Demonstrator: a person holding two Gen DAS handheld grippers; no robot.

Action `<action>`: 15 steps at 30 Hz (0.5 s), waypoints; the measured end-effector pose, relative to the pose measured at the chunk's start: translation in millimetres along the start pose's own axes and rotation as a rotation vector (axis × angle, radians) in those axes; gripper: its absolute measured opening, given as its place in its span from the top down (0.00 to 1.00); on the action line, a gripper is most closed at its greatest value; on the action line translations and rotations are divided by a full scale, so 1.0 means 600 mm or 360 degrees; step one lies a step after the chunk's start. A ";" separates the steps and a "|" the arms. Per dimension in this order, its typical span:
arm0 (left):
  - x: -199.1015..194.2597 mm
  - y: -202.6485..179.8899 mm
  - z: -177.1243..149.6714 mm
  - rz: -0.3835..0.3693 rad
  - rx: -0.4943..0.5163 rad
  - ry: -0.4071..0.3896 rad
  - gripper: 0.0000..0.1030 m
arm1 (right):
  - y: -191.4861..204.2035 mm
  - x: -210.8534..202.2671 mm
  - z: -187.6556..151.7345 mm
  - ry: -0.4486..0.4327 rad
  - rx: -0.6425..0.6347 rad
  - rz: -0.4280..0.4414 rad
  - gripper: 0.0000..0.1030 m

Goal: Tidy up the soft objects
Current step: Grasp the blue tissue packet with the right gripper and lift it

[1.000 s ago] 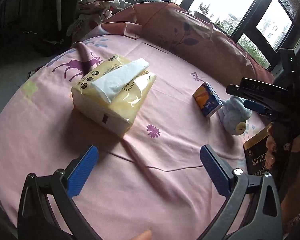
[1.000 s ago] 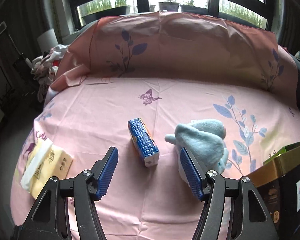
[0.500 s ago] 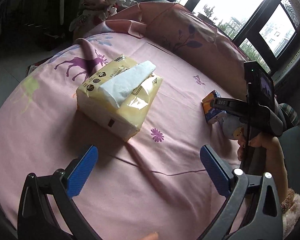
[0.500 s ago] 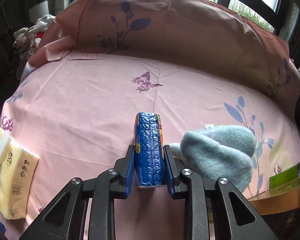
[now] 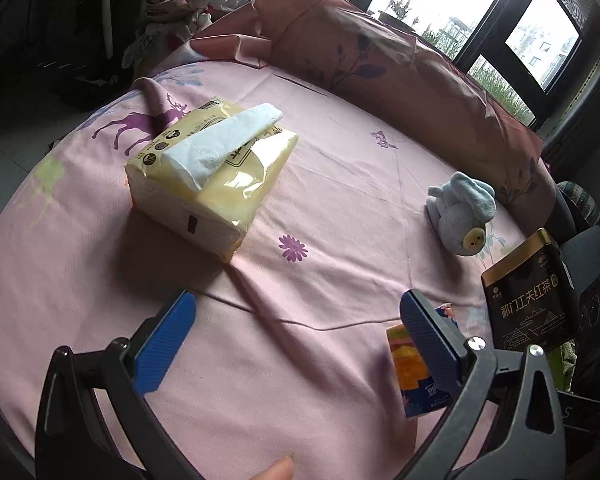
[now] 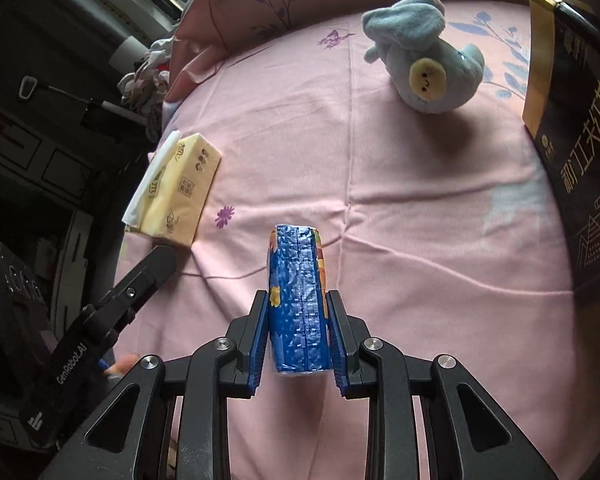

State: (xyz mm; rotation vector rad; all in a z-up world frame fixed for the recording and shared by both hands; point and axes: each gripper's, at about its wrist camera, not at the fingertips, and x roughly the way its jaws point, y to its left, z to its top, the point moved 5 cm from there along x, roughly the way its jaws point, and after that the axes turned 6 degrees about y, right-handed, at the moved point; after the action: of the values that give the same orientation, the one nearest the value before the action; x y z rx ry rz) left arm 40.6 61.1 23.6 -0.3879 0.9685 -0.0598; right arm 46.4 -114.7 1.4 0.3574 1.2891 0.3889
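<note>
Tissue pack (image 5: 212, 172): the large yellow soft pack lay flat at the left of the pink bed sheet (image 5: 340, 184), one white tissue pulled up through its slot; it looked untouched, and I judged it was waiting its turn.
Left tongs (image 5: 296, 344): spread wide and empty, pointed down over bare sheet in front of the tissue pack, with nothing between the blue pads; probably held ready while the other hand worked.
Pocket tissue pack (image 6: 298, 304): the small blue-and-orange pack stood on edge between the pads of the right tongs (image 6: 298, 340), which pinched its two broad faces, its far end sticking out ahead of the fingertips. In the left wrist view it showed just behind the left tongs' right-hand finger, near the front edge of the bed.
Plush toy (image 6: 424, 56): the pale blue toy with a yellow face lay well beyond the held pack, apart from both tongs.
Tea box (image 6: 572, 128): the black-and-gold box stood upright at the right edge, likely the place where the soft things get gathered, though its inside was hidden.
</note>
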 end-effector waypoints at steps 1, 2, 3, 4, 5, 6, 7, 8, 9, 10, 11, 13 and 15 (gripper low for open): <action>0.004 -0.005 -0.003 0.0002 0.0015 0.0015 0.01 | -0.005 0.004 -0.010 0.0025 0.0012 -0.0001 0.73; 0.007 -0.010 -0.007 0.0002 0.0032 0.0033 0.01 | -0.010 0.006 -0.016 0.0036 0.0005 -0.0014 0.73; 0.010 -0.015 -0.012 -0.0003 0.0046 0.0051 0.01 | -0.014 0.007 -0.017 0.0032 -0.0012 -0.0026 0.69; 0.013 -0.020 -0.016 -0.0012 0.0059 0.0070 0.01 | -0.019 0.004 -0.019 0.0013 -0.0015 -0.0050 0.67; 0.015 -0.025 -0.020 -0.0023 0.0074 0.0086 0.01 | -0.029 -0.003 -0.019 -0.0011 -0.0007 -0.0103 0.58; 0.017 -0.031 -0.024 -0.0034 0.0091 0.0099 0.02 | -0.037 -0.010 -0.017 -0.0041 0.0003 -0.0148 0.48; 0.019 -0.037 -0.029 -0.0049 0.0117 0.0110 0.02 | -0.042 -0.020 -0.012 -0.0082 0.0010 -0.0157 0.43; 0.021 -0.043 -0.033 -0.0059 0.0143 0.0122 0.02 | -0.046 -0.030 -0.007 -0.0123 0.0021 -0.0122 0.36; 0.023 -0.050 -0.038 -0.0062 0.0169 0.0136 0.02 | -0.049 -0.040 -0.003 -0.0153 0.0028 -0.0072 0.33; 0.025 -0.056 -0.043 -0.0070 0.0194 0.0150 0.03 | -0.050 -0.049 0.001 -0.0175 0.0025 -0.0024 0.33; 0.028 -0.063 -0.049 -0.0085 0.0218 0.0170 0.04 | -0.051 -0.056 0.004 -0.0195 0.0018 0.0013 0.32; 0.036 -0.079 -0.063 -0.0127 0.0266 0.0235 0.07 | -0.054 -0.062 0.009 -0.0218 0.0006 0.0057 0.32; 0.046 -0.097 -0.081 -0.0186 0.0314 0.0323 0.13 | -0.058 -0.057 0.010 -0.0211 0.0011 0.0078 0.32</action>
State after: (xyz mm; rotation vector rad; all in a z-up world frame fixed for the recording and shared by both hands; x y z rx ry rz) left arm 24.1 -13.2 -2.3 -0.2592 1.1281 -0.3037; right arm 46.8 -161.7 15.8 0.4147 1.1544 0.3957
